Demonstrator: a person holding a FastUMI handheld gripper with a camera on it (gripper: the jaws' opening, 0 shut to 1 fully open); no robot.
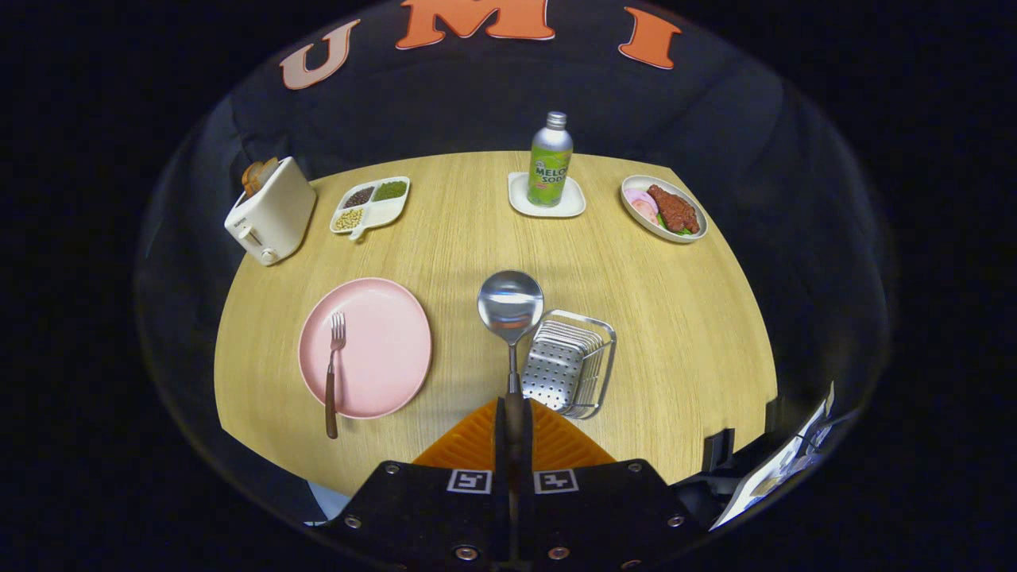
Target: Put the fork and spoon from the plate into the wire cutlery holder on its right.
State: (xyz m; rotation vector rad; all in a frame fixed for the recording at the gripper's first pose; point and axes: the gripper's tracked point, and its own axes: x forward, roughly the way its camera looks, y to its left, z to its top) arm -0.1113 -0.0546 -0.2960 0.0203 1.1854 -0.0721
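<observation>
**Spoon held up, fork on plate**

Lying on the pink plate (373,349), the fork (333,373) has its handle overhanging the near rim. Just right of the plate, the gripper (513,413) has its jaws closed on the spoon (511,314) handle, bowl raised ahead of them. The wire cutlery holder (574,361) stands on the wooden surface (675,318) immediately right of the spoon.
</observation>
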